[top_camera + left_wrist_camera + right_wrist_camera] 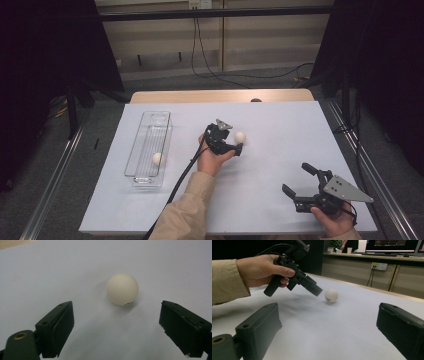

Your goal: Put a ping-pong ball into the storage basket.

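A white ball lies on the white table sheet, right of centre. My left gripper points at it from the left with its jaws open. In the left gripper view the ball sits just beyond the two pads, apart from both. A second white ball rests inside a clear plastic bin at the left. My right gripper is held low at the front right, open and with nothing between its jaws. The right gripper view shows the left gripper tilted down beside the ball.
The bin stands lengthwise along the sheet's left side. The table's wooden far edge shows beyond the sheet. Cables hang on the wall behind, and dark curtains flank both sides. The left gripper's cable trails along the forearm.
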The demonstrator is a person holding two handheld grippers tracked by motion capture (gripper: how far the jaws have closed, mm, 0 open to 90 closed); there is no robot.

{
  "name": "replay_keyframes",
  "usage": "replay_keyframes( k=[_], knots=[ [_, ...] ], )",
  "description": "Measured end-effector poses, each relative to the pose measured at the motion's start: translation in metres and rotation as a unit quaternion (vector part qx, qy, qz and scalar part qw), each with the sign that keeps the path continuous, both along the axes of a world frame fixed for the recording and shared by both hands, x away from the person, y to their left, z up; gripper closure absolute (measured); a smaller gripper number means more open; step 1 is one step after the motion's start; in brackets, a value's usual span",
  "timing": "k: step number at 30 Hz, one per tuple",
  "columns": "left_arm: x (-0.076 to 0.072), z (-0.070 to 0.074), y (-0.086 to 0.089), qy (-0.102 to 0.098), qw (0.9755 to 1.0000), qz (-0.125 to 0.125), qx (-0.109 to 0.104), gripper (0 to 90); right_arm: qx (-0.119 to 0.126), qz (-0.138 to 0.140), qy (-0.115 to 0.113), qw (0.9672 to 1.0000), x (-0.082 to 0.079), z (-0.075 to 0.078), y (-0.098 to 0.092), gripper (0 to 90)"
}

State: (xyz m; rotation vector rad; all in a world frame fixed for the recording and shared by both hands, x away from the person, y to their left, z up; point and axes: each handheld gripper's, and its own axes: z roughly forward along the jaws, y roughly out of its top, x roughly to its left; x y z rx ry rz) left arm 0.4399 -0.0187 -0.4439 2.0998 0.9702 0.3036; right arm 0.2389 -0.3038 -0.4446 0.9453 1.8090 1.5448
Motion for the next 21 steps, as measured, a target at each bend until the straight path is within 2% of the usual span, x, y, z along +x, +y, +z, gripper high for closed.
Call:
replay_keyframes(
  k=[21],
  knots=[
    [0.0043,-0.0041,-0.0061,-0.004,1.0000,0.005,0.001,13.9,-0.001,0.001,-0.001,1.0000,0.0000,-0.0001,0.0003,4.4]
  ],
)
